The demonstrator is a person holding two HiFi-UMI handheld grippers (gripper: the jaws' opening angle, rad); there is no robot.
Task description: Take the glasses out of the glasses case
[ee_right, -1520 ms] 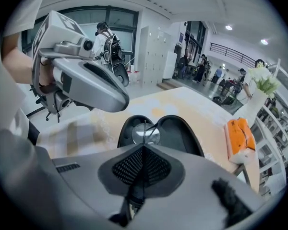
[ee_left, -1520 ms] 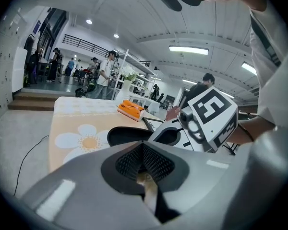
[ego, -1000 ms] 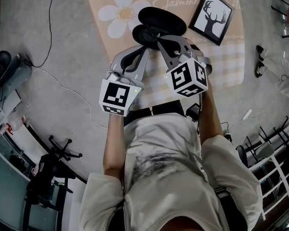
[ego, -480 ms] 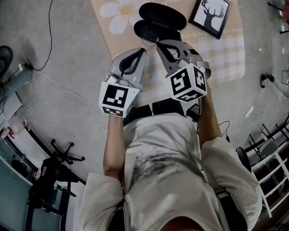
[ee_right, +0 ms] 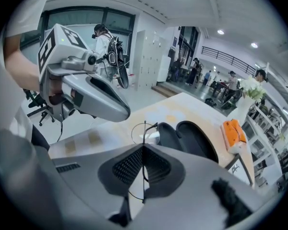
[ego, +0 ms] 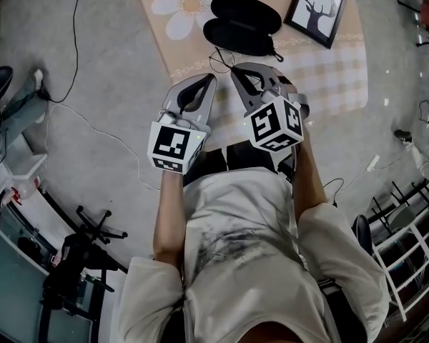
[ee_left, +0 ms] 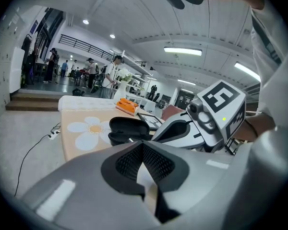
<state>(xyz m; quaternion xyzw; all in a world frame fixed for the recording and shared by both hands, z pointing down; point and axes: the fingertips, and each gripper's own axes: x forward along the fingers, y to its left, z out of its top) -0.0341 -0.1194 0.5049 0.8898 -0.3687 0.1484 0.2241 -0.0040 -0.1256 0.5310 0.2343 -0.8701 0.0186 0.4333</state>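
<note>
Gently: with right gripper (ee_right: 143, 148) pinched on the wire glasses (ee_right: 143, 128), seemingly at a temple, lift straight away from the open glasses case (ee_right: 194, 139) just beyond the fingertips; left gripper (ee_left: 143, 146) closed on nothing, hold aside.

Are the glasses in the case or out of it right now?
Out. The right gripper is shut on the glasses, holding them outside the open case.
</note>
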